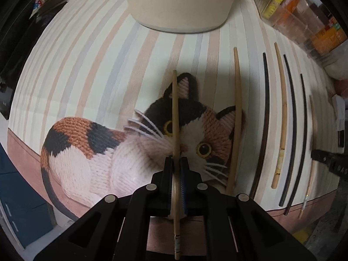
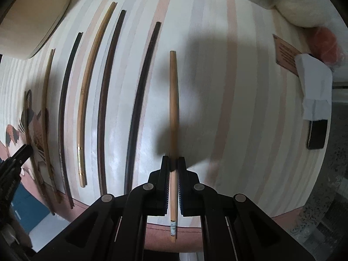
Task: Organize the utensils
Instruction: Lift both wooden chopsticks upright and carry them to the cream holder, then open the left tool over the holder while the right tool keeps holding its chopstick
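Observation:
My left gripper (image 1: 176,159) is shut on a light wooden chopstick (image 1: 174,113) and holds it above the cat picture on the striped mat (image 1: 87,65). My right gripper (image 2: 173,159) is shut on another light wooden chopstick (image 2: 173,100), held over the mat's right part (image 2: 228,108). Several chopsticks lie side by side on the mat: a light one (image 1: 236,119), dark ones (image 1: 262,126) (image 2: 139,108) and a tan one with a gold band (image 2: 86,108). The left gripper shows at the left edge of the right wrist view (image 2: 21,152).
A cream round container (image 1: 180,2) stands at the mat's far edge; it also shows in the right wrist view (image 2: 32,21). Clear plastic containers (image 1: 304,21) line the far right. A white folded paper (image 2: 315,87), a black object (image 2: 317,133) and a red bag (image 2: 328,45) lie right.

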A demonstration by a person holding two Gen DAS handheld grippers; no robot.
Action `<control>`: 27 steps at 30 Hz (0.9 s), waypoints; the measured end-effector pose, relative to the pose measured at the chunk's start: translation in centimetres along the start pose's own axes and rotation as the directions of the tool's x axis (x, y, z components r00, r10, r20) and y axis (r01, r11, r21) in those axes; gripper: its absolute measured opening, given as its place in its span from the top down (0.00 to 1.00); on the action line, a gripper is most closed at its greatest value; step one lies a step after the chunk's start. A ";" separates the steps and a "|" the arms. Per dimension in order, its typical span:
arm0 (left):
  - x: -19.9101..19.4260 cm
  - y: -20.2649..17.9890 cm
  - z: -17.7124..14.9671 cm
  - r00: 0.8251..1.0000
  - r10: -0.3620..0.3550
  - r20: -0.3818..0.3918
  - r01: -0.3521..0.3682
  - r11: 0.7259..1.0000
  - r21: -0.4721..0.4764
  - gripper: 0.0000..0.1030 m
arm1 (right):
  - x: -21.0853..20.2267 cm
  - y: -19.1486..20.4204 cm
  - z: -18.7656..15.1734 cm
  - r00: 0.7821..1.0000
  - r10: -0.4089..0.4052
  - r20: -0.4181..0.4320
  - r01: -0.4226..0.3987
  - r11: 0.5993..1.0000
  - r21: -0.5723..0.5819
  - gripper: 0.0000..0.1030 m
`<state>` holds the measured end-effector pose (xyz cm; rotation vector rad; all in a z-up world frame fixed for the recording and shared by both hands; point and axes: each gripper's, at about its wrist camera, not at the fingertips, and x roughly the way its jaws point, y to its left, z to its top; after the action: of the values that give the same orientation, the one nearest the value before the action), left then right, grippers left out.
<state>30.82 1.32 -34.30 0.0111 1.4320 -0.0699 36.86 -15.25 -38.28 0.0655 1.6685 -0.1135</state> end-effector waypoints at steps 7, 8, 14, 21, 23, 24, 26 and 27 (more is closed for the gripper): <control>-4.2 -1.1 -1.2 0.994 -0.048 0.097 0.046 0.999 0.015 0.96 | -2.8 0.3 -3.4 0.987 0.092 0.129 -0.094 0.995 0.015 0.93; -4.9 -1.2 -1.4 0.992 -0.053 0.112 0.052 0.999 0.013 0.96 | -3.4 0.5 -3.8 0.983 0.105 0.153 -0.108 0.994 0.011 0.93; -10.1 0.3 -1.9 0.972 -0.088 0.218 0.088 0.996 0.013 0.96 | -7.7 1.6 -5.7 0.942 0.170 0.291 -0.172 0.985 -0.018 0.93; -18.6 1.1 -0.3 0.897 -0.117 0.425 0.118 0.993 0.023 1.00 | -16.8 1.1 -4.2 0.831 0.277 0.482 -0.272 0.959 -0.083 0.93; -22.1 1.7 0.5 0.858 -0.128 0.497 0.134 0.991 0.024 1.00 | -19.8 1.7 -3.7 0.783 0.308 0.540 -0.298 0.948 -0.107 0.93; -23.4 1.9 1.0 0.842 -0.136 0.522 0.144 0.989 0.026 1.00 | -21.4 1.8 -3.5 0.759 0.324 0.564 -0.312 0.942 -0.122 0.93; -26.2 2.7 2.1 0.807 -0.152 0.571 0.168 0.985 0.024 1.00 | -24.9 2.4 -2.7 0.700 0.362 0.616 -0.341 0.927 -0.157 0.93; -27.0 2.9 2.6 0.796 -0.152 0.586 0.170 0.985 0.024 1.00 | -26.7 2.8 -2.2 0.669 0.378 0.640 -0.350 0.920 -0.177 0.93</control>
<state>29.84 5.25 -7.32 -0.1483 0.8041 -0.1774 37.67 -11.60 -11.58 0.2980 0.9024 0.1903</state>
